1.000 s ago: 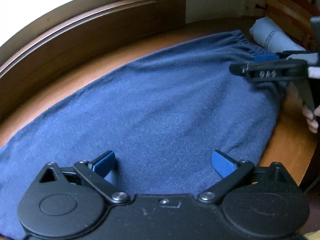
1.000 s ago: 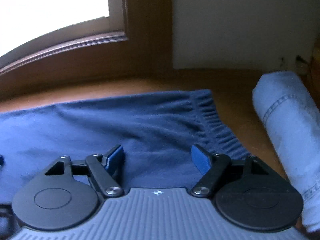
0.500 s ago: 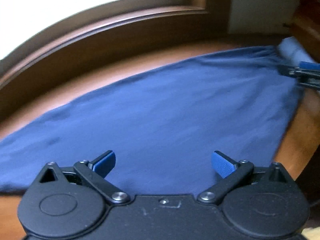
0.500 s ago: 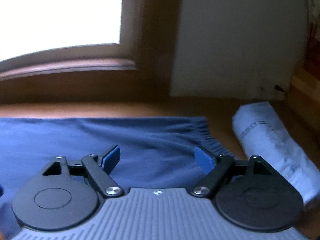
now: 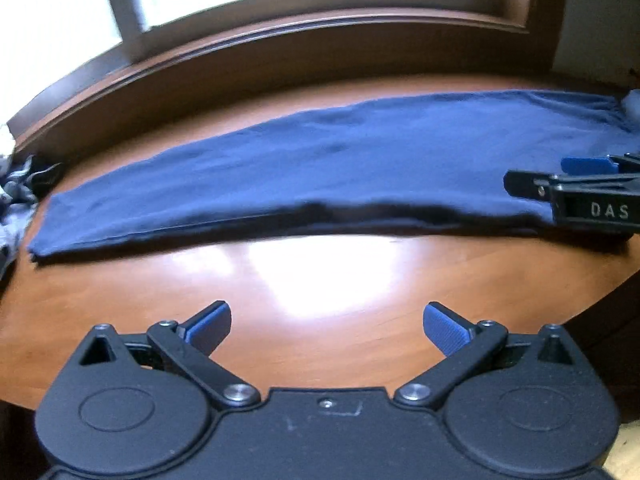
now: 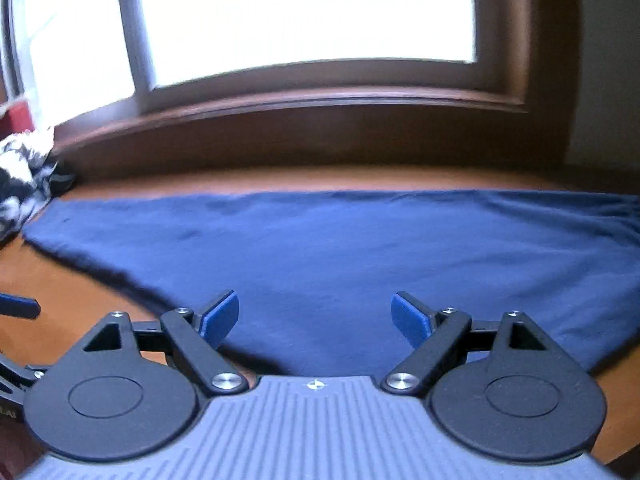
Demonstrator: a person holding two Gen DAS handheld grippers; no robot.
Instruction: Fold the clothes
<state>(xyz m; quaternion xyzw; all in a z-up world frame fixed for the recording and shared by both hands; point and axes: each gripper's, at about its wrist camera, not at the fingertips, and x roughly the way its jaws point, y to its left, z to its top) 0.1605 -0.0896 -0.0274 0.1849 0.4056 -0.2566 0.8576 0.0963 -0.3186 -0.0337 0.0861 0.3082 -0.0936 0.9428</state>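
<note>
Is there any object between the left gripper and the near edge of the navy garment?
Nothing visible does. Between the open left gripper and the navy garment lies only bare wooden table. The right gripper is off to the side, over the garment's right end.

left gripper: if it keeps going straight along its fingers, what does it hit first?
Most likely the bare wooden table: the left gripper is open, empty and angled down at it. The folded navy garment lies beyond; depth is hard to judge, so a shallower line might reach its near edge.
</note>
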